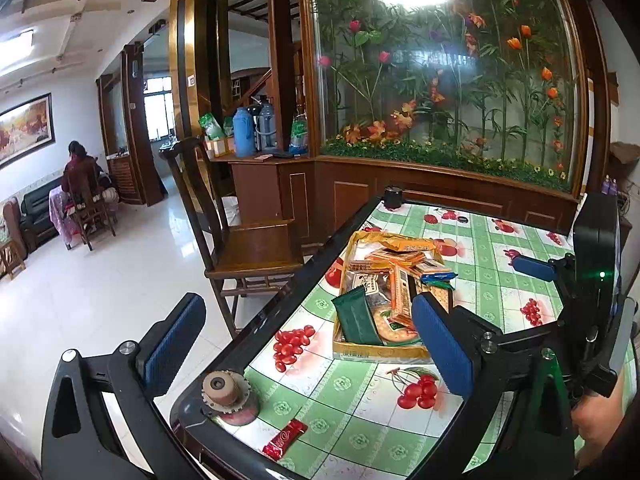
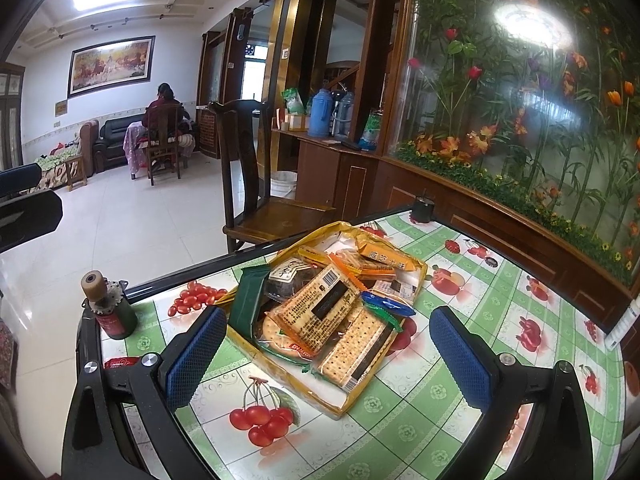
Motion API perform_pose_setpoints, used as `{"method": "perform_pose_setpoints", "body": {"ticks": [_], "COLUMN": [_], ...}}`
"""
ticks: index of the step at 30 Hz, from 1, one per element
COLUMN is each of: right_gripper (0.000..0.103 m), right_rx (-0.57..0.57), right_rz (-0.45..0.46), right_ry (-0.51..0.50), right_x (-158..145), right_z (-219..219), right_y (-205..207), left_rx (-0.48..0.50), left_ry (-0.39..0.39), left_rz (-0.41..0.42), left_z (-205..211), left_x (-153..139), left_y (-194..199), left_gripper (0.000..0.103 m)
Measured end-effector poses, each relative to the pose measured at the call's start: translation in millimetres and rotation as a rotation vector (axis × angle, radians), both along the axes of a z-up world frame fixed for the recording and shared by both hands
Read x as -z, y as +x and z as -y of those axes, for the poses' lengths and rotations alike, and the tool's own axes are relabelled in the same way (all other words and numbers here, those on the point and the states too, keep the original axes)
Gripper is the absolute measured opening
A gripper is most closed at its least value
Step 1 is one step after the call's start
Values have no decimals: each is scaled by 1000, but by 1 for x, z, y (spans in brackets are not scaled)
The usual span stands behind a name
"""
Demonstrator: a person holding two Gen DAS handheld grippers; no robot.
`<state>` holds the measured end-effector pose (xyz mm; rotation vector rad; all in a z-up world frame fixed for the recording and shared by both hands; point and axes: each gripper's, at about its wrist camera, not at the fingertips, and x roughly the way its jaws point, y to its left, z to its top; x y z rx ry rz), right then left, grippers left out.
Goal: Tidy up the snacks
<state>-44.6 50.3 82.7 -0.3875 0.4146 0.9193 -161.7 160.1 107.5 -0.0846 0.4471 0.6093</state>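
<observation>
1. Left wrist view: left gripper [image 1: 308, 344] stands with its jaws wide apart and nothing between them; the blue pads [image 1: 176, 344] are ribbed and rectangular, on black plastic arms.
2. The tray [image 1: 380, 354], a shallow yellow box with low walls, sits on the table [image 1: 348, 436] ahead of the gripper, its long axis running away from the camera.
3. Inside lie crinkly foil and clear-plastic packets; a green packet [image 1: 356, 316] leans at the near left corner, pointing up.
4. A small glossy red packet [image 1: 285, 439] lies flat near the table's near edge, well apart from the tray, long axis diagonal.
5. The tablecloth is glossy, green-checked with cherries; a wooden-topped can [image 1: 229, 398] stands at the left corner.
6. Right gripper [image 1: 534, 268] shows at the far right; I cannot tell there how its jaws stand.
7. Right wrist view: right gripper [image 2: 326, 354] is spread wide, empty, its pads flanking the tray's [image 2: 320, 400] near end without touching.
8. Cracker packets [image 2: 352, 346], flat, rectangular and dotted, point diagonally toward the camera.
9. A wooden chair [image 2: 256, 184] stands beyond the table [image 2: 400, 432].
</observation>
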Motion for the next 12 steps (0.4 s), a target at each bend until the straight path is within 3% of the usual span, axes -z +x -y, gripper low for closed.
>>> {"method": "perform_pose_setpoints", "body": {"ticks": [7, 12], "right_gripper": [102, 102], "right_rx": [-11, -13], "right_rz": [0, -10], "right_ry": [-10, -9], "right_x": [2, 3], "right_z": [-3, -3], "right_y": [-2, -1], "left_rx": [-38, -30], "left_ry": [68, 56], "left_rz": [42, 29], "left_z": [5, 2], "left_x": [0, -1], "left_y": [-2, 3], "left_gripper": [103, 103]}}
